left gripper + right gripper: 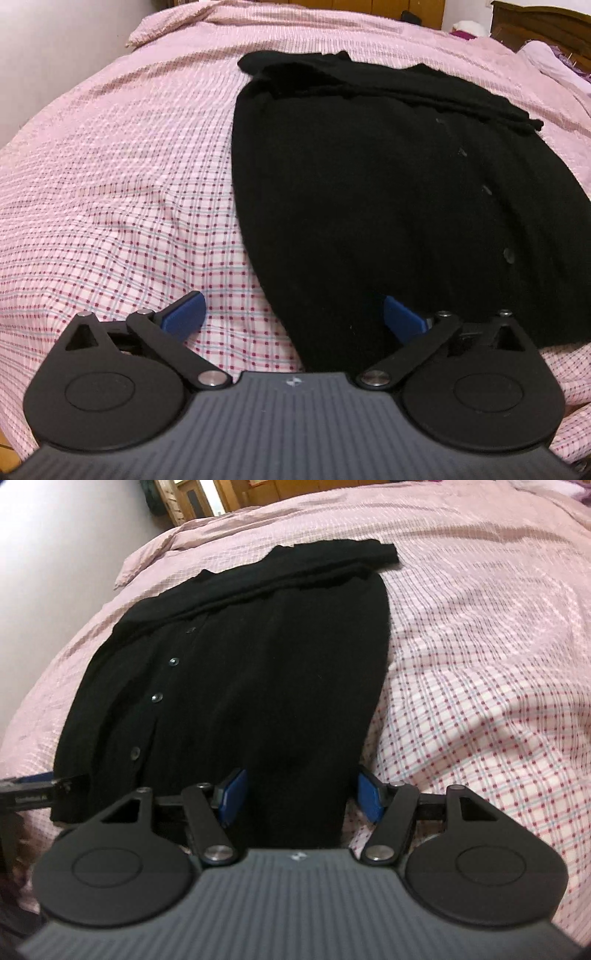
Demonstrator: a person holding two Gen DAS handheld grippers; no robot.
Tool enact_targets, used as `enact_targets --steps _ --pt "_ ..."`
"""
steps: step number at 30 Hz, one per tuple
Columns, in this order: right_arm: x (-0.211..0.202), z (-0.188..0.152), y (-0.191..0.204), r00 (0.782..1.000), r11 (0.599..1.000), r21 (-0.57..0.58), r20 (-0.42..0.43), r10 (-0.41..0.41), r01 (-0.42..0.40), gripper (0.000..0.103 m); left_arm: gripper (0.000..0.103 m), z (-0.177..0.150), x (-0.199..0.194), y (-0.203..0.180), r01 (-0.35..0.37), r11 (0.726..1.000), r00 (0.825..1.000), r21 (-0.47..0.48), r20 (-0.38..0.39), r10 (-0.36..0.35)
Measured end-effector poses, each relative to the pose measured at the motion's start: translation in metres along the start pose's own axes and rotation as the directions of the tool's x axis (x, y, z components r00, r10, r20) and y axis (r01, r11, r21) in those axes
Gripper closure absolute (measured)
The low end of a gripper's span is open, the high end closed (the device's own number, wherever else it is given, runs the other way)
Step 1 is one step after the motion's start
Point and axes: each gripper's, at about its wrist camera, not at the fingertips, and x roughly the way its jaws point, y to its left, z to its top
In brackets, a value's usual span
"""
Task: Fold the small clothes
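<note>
Lying lengthwise away from both hands on the bed [110,184], the black cardigan [369,203] has its near hem between the spread, empty jaws of the left gripper [293,314] and right gripper [301,794], each at a hem corner.

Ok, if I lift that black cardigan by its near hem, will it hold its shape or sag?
The black cardigan will probably sag: it is a soft knit lying limp and flat on the checked bedspread. The sleeves folded across its top lie loose, so they may slide off. Its buttons look fastened, so the front panels should likely stay together.
</note>
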Motion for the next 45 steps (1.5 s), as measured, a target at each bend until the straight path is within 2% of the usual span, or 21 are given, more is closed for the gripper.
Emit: enact_targets --steps 8,17,20,21,22,23,24,32,35,37,42,44,45 --pt "0.000 -0.009 -0.007 0.999 0.998 0.050 -0.034 0.031 -0.029 0.039 0.000 -0.005 -0.002 0.002 0.042 0.999 0.999 0.022 -0.019 -0.041" --pt "0.005 -0.017 -0.004 0.998 0.998 0.023 -0.001 0.058 -0.058 0.036 0.002 -0.012 -0.005 0.000 0.111 0.994 0.994 0.000 0.016 -0.111" --pt "0.009 -0.018 -0.002 0.998 0.998 0.014 0.007 0.062 -0.062 0.036 0.016 -0.013 -0.007 -0.004 0.111 0.994 0.993 0.017 0.029 -0.112" --pt "0.009 -0.018 -0.002 0.998 0.998 0.012 0.009 0.063 -0.063 0.037 0.026 -0.013 -0.009 -0.006 0.106 0.994 0.994 0.026 0.032 -0.107" --pt "0.008 -0.017 -0.001 0.998 0.998 0.008 0.009 0.066 -0.066 0.052 0.037 -0.013 -0.011 -0.008 0.105 0.994 0.994 0.033 0.034 -0.106" --pt "0.007 -0.017 -0.002 0.997 0.997 0.012 0.007 0.075 -0.075 0.069 0.043 -0.013 -0.014 -0.009 0.114 0.993 0.993 0.034 0.033 -0.116" --pt "0.008 -0.018 -0.004 0.995 0.995 0.031 -0.005 0.096 -0.096 0.092 0.053 -0.013 -0.016 -0.009 0.136 0.990 0.990 0.031 0.029 -0.137" --pt "0.009 -0.020 -0.010 0.992 0.989 0.075 -0.006 0.125 -0.124 0.089 0.052 -0.012 -0.009 -0.007 0.145 0.989 0.989 -0.014 0.003 -0.145" --pt "0.013 -0.019 -0.011 0.992 0.988 0.086 -0.005 0.128 -0.127 0.088 0.049 -0.011 -0.004 -0.005 0.155 0.987 0.988 -0.031 0.002 -0.155" --pt "0.015 -0.018 -0.012 0.991 0.988 0.085 -0.010 0.132 -0.131 0.087 0.041 -0.009 0.000 -0.004 0.176 0.983 0.984 -0.053 0.000 -0.176" --pt "0.018 -0.018 -0.012 0.990 0.985 0.096 -0.006 0.143 -0.142 0.087 0.040 -0.009 0.002 -0.006 0.181 0.982 0.984 -0.051 0.006 -0.181" --pt "0.018 -0.018 -0.012 0.989 0.985 0.097 -0.004 0.145 -0.144 0.087 0.046 -0.009 0.001 -0.007 0.172 0.984 0.985 -0.044 0.011 -0.171" --pt "0.018 -0.018 -0.012 0.989 0.985 0.095 -0.002 0.147 -0.146 0.087 0.057 -0.008 0.000 -0.007 0.165 0.985 0.986 -0.043 0.014 -0.165"
